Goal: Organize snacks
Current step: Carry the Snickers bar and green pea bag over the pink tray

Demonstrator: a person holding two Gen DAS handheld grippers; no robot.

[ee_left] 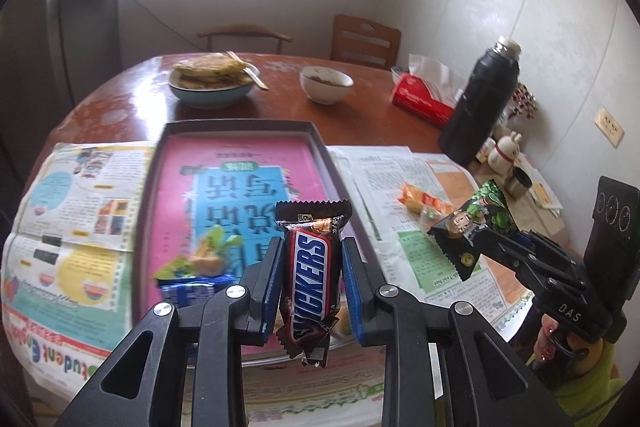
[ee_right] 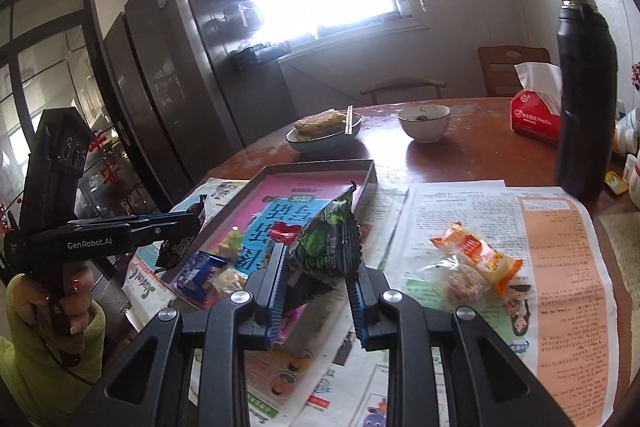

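Note:
My left gripper (ee_left: 311,255) is shut on a brown Snickers bar (ee_left: 310,279), held upright above the near end of the shallow box (ee_left: 240,126) with the pink book cover inside. My right gripper (ee_right: 318,263) is shut on a black and green snack packet (ee_right: 328,243); that packet (ee_left: 474,223) also shows at the right of the left wrist view. A blue wrapped snack (ee_left: 192,287) and a green and yellow one (ee_left: 208,251) lie in the box. An orange packet (ee_right: 476,255) and a clear wrapped snack (ee_right: 460,283) lie on the newspaper to the right.
Newspaper sheets (ee_right: 520,247) cover the near part of the round wooden table (ee_left: 360,111). Behind stand a plate of flatbread with chopsticks (ee_left: 212,79), a white bowl (ee_left: 326,83), a red tissue pack (ee_left: 424,99) and a tall black flask (ee_left: 484,99). Small jars stand at the right edge.

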